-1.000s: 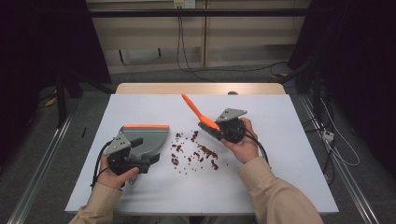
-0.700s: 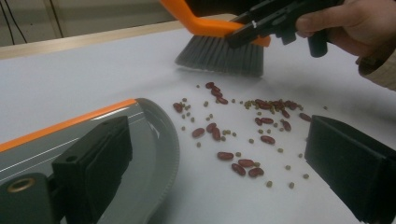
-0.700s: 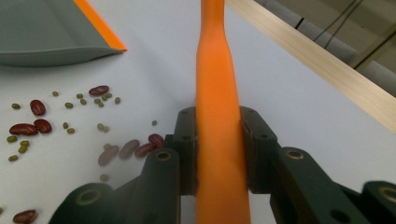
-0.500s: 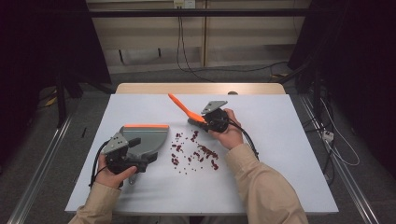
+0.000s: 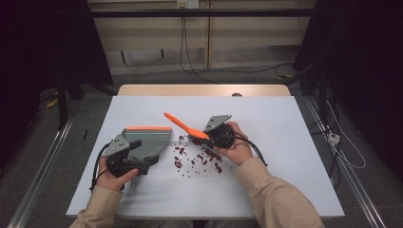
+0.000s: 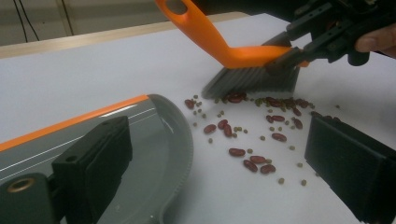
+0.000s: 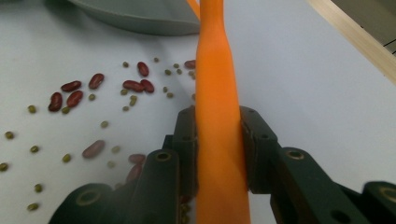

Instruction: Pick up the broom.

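Surroundings: white table top (image 5: 285,142) w/ a wooden strip along its far edge; dark floor, rails and cables around it.
In the way: red beans (image 5: 197,156) and small green ones lie scattered betw. my two grippers, none in the dustpan (image 5: 147,140) that I can see.
Brush: orange handle, grey bristles (image 6: 252,81); brush (image 5: 183,126) sits at the far edge of the bean patch, handle slanting up and away toward the far left.
Dustpan: grey w/ orange lip, flat on the table left of the beans, near them but apart.
Left gripper view: bristle tips touch the table right at the far beans; my left jaws straddle the dustpan rim, left pad over the pan, right pad over bare table beside the beans.
Right gripper view: handle runs straight up betw. my pads; green beans show clearly here, in high view they're too small to tell.
High view: both forearms in tan sleeves come in from the near side.
Left gripper (image 5: 124,154): on the near end of the dustpan, hand wrapped under it; jaws apart in its own view, grip on the pan can't tell.
Right gripper (image 5: 209,135): clamped on the brush handle, both pads pressing its sides; hand (image 5: 237,149) just right of the beans, gripper pointing left.
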{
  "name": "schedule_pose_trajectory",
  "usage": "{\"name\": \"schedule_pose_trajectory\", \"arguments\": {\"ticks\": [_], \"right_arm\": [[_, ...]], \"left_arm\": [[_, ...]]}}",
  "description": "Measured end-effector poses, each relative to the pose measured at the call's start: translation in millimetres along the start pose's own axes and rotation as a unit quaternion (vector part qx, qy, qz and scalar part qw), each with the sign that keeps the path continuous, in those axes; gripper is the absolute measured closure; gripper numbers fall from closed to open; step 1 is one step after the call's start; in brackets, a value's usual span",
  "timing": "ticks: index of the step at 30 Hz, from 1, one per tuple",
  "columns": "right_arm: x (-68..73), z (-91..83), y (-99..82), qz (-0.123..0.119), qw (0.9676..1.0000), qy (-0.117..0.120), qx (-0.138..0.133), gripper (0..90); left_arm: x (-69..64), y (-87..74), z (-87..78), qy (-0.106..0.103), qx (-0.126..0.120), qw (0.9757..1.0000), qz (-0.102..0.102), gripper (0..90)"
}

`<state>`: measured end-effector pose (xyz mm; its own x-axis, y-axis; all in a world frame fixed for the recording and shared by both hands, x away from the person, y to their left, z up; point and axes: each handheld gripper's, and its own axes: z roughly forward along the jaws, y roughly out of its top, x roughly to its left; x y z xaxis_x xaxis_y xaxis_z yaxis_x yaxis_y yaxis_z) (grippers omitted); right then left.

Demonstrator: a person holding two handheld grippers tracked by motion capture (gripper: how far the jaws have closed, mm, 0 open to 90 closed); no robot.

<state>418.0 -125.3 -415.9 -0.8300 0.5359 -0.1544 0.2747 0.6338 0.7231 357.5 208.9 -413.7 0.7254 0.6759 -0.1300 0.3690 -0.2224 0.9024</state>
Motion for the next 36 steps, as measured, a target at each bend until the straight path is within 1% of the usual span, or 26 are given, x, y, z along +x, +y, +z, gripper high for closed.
{"name": "schedule_pose_trajectory", "arguments": {"ticks": [5,6,9,12,14,15,17,20,22,25,27,28,29,30,31,33,34,36], "right_arm": [[8.7,-7.4,-3.9,0.000,1.0000,0.007,-0.002,71.0],[10.2,-8.7,-4.5,-0.004,0.9999,0.010,-0.001,71.0],[13.1,-11.8,-5.6,-0.003,0.9999,0.009,-0.003,71.1],[10.1,-15.4,-5.0,0.015,0.9997,0.009,-0.017,71.1],[4.5,-17.3,-2.4,0.023,0.9992,0.001,-0.032,71.1],[1.1,-17.3,0.0,0.031,0.9989,0.003,-0.036,71.2],[-4.6,-13.9,5.4,0.040,0.9983,-0.002,-0.043,71.1],[-9.7,-2.9,15.9,0.040,0.9982,-0.004,-0.044,71.1],[-11.8,7.8,23.1,0.041,0.9982,-0.004,-0.044,71.1],[-19.3,24.5,31.4,0.034,0.9986,-0.014,-0.038,71.1],[-25.8,34.9,33.8,0.047,0.9982,-0.011,-0.037,71.1],[-27.5,40.9,35.1,0.046,0.9984,-0.014,-0.029,71.1],[-27.9,44.1,35.4,0.037,0.9989,-0.015,-0.022,71.1],[-27.2,47.9,35.4,0.036,0.9991,-0.010,-0.019,71.1],[-26.7,49.3,35.6,0.044,0.9987,0.004,-0.025,71.1],[-22.1,48.8,37.0,0.028,0.9994,0.007,-0.019,71.1],[-19.8,47.3,37.4,0.020,0.9996,0.014,-0.014,71.1],[-16.3,44.0,36.8,0.009,0.9997,0.021,-0.007,71.1]], "left_arm": [[0.2,0.0,-0.7,0.001,0.002,1.0000,0.000,7.5],[0.1,0.1,-0.9,0.001,0.003,1.0000,0.001,7.5],[-0.1,0.3,-1.2,0.001,0.002,1.0000,0.001,7.5],[-0.6,0.5,-1.6,0.001,0.001,1.0000,0.000,7.5],[-0.7,0.6,-0.8,-0.001,0.002,1.0000,0.001,7.5],[-0.8,0.5,-0.4,-0.001,0.003,1.0000,0.001,7.5],[-0.9,0.3,-0.2,-0.003,0.004,1.0000,0.002,7.5],[0.0,0.6,-0.6,-0.003,0.001,1.0000,-0.001,7.5],[0.8,0.4,-0.5,-0.003,0.002,1.0000,-0.003,7.5],[1.0,0.3,-0.6,-0.004,0.002,1.0000,-0.004,7.5],[1.3,0.2,-1.3,-0.003,0.000,1.0000,-0.006,7.5],[1.6,0.1,-1.8,-0.003,0.000,1.0000,-0.006,7.5],[2.1,0.0,-2.4,-0.002,0.000,1.0000,-0.007,7.5],[2.7,-0.1,-2.7,-0.001,-0.001,1.0000,-0.008,7.5],[3.1,-0.2,-3.1,-0.001,-0.002,1.0000,-0.009,7.5],[3.8,-0.4,-3.9,0.001,-0.002,1.0000,-0.009,7.5],[4.0,-0.5,-4.0,0.002,-0.002,1.0000,-0.009,7.5],[4.2,-0.5,-4.3,0.001,-0.001,1.0000,-0.010,7.5]]}}
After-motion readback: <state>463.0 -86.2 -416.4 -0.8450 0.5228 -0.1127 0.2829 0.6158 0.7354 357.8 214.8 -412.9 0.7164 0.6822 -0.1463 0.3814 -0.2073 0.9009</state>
